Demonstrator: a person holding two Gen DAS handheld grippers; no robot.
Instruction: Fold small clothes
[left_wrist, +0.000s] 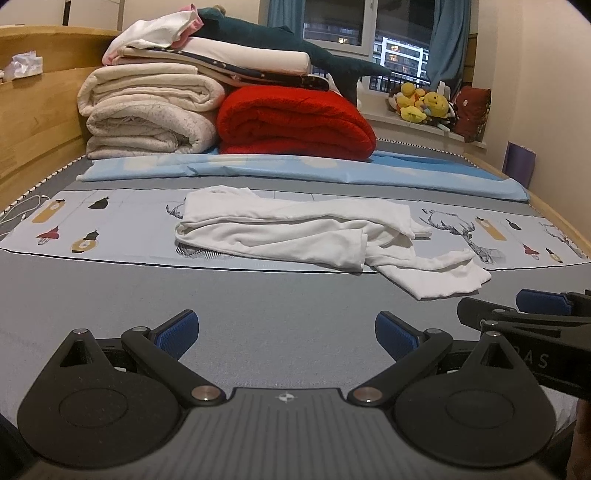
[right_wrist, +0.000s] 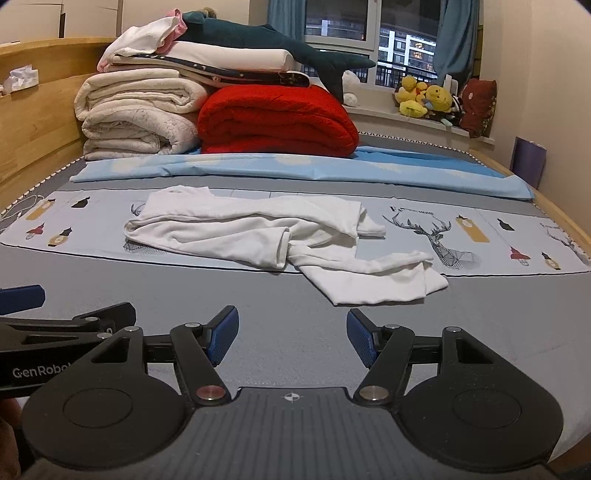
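A small white garment (left_wrist: 295, 232) (right_wrist: 258, 232) lies crumpled on the bed, partly on a printed cloth (left_wrist: 92, 221) (right_wrist: 480, 236) with deer and lantern figures; one end reaches onto the grey mattress (left_wrist: 258, 302) (right_wrist: 288, 295). My left gripper (left_wrist: 287, 334) hovers open over the grey mattress, short of the garment, nothing between its blue pads. My right gripper (right_wrist: 292, 338) is also open and empty, close to the garment's near end (right_wrist: 373, 288). Each gripper shows at the edge of the other's view, side by side.
Folded cream blankets (left_wrist: 147, 110) and a red blanket (left_wrist: 295, 122) are stacked at the back on a light blue sheet (left_wrist: 295, 170), with a plush shark (left_wrist: 295, 48) on top. A wooden headboard (left_wrist: 37, 110) runs along the left. Plush toys (left_wrist: 424, 103) sit on the windowsill.
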